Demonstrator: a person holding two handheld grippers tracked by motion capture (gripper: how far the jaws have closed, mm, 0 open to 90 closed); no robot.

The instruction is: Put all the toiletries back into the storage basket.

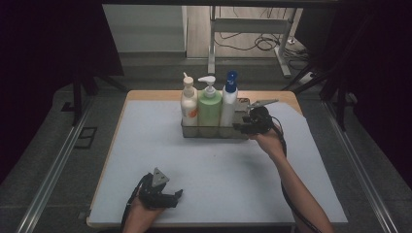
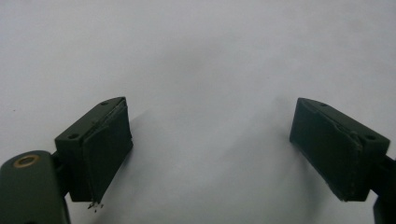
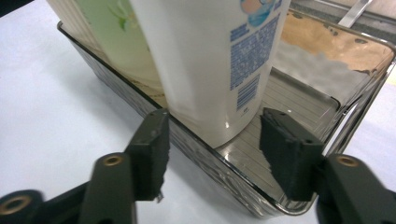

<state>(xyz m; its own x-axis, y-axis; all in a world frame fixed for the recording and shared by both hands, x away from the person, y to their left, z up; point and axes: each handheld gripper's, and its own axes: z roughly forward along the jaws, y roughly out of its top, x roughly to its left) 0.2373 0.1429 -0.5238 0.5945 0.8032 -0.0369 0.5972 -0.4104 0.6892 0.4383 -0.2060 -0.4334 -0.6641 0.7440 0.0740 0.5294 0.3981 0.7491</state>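
Counter (image 1: 204,170) bare except for the clear tray (image 3: 322,154) at the far middle. Three bottles stand upright in it, side by side: cream pump bottle (image 1: 189,104), green pump bottle (image 1: 209,107), white bottle with blue cap (image 1: 229,102). I judge loading done; right end of tray free. My right tool (image 1: 243,127) sits at the tray's near rim, jaws apart, white bottle between them, pads not pressing. My left tool (image 1: 176,196) rests near the front edge, spread wide, gripping nothing.

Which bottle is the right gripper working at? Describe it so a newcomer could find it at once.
On the white mat, a clear plastic tray near the far edge holds three pump bottles in a row. The right gripper, jaws open, is beside the rightmost: the tall white bottle with the blue pump. Its neighbours, a green bottle and a cream bottle, have white pumps.
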